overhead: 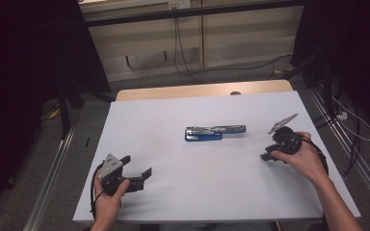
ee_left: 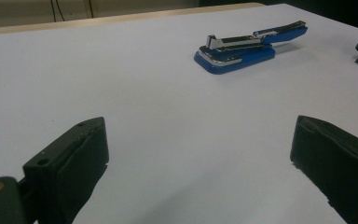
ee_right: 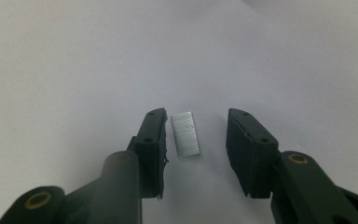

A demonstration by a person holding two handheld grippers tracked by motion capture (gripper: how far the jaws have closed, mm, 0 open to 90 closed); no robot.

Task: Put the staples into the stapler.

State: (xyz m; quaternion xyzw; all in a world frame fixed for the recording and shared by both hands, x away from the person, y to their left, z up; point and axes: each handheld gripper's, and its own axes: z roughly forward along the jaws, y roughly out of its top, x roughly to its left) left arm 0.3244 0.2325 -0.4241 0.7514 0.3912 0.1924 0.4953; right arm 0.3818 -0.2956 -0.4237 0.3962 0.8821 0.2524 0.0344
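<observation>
Straddling a small silvery strip of staples [ee_right: 185,133] that lies flat on the white table [overhead: 173,192], the right gripper [ee_right: 196,140] has its jaws set either side of the strip with a gap on both sides, so the pads are not pressing on it yet. The step in hand looks like picking up the staples, presumably to load them into the blue stapler [overhead: 214,132], which lies opened out near the middle of the table, well apart from the right gripper [overhead: 270,155] at the table's right side. In the left gripper view the stapler [ee_left: 247,46] shows its metal channel on top, apparently laid open for loading. The left gripper [overhead: 137,168] rests near the front left of the table with its jaws spread wide and nothing between them [ee_left: 200,154]. The next move probably calls for bringing the right jaws together squarely on the strip's long edges, gently, since such a strip is thin and brittle and could snap or skid on the smooth surface, then lifting it level and carrying it to the stapler, while the left gripper could steady the stapler's base.
</observation>
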